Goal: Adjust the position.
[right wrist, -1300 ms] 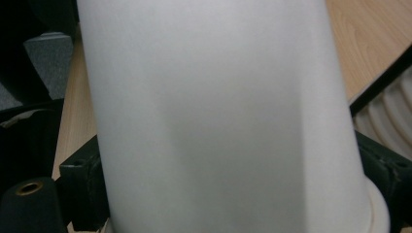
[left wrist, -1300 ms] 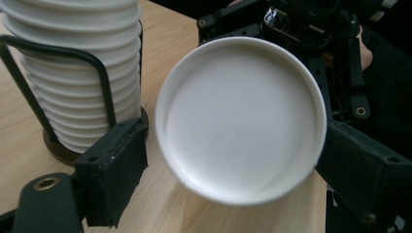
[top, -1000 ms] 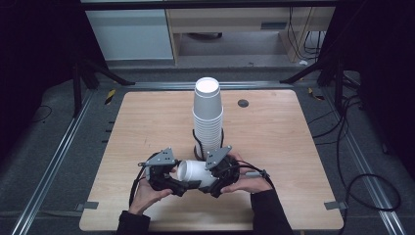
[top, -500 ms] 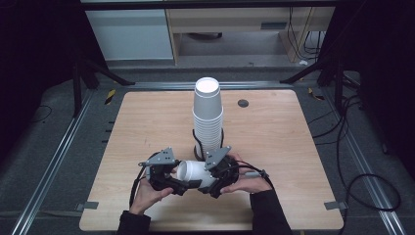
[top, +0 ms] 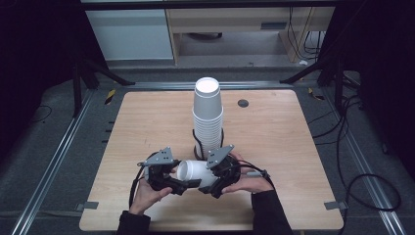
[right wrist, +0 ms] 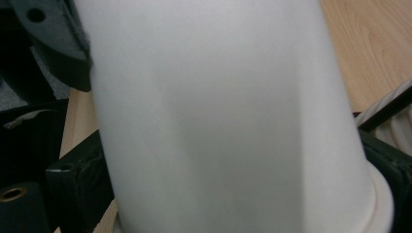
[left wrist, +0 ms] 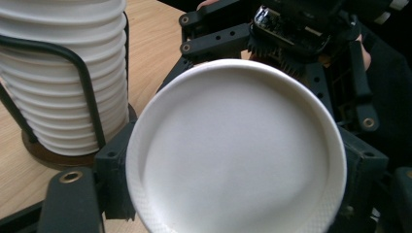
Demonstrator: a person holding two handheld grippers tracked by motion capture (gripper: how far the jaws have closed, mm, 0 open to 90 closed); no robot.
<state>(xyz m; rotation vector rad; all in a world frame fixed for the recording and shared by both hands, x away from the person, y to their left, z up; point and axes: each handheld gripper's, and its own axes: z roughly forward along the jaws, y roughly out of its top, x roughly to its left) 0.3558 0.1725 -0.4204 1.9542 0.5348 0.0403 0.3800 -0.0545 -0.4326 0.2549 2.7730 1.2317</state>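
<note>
A single white paper cup [top: 195, 172] is held on its side between the left tool [top: 177, 186] and right tool [top: 209, 188], both clamped on it, just in front of the cup stack [top: 207, 117] in its wire holder [left wrist: 73, 63]; placing it remains undone.

A stack of cups [top: 207, 120] in a wire holder [top: 197, 145] is set at the middle of the table [top: 274, 132], and just before it, toward the near edge, a single cup [top: 195, 173] is held on its side between the left gripper [top: 169, 178] and the right gripper [top: 219, 178].
</note>
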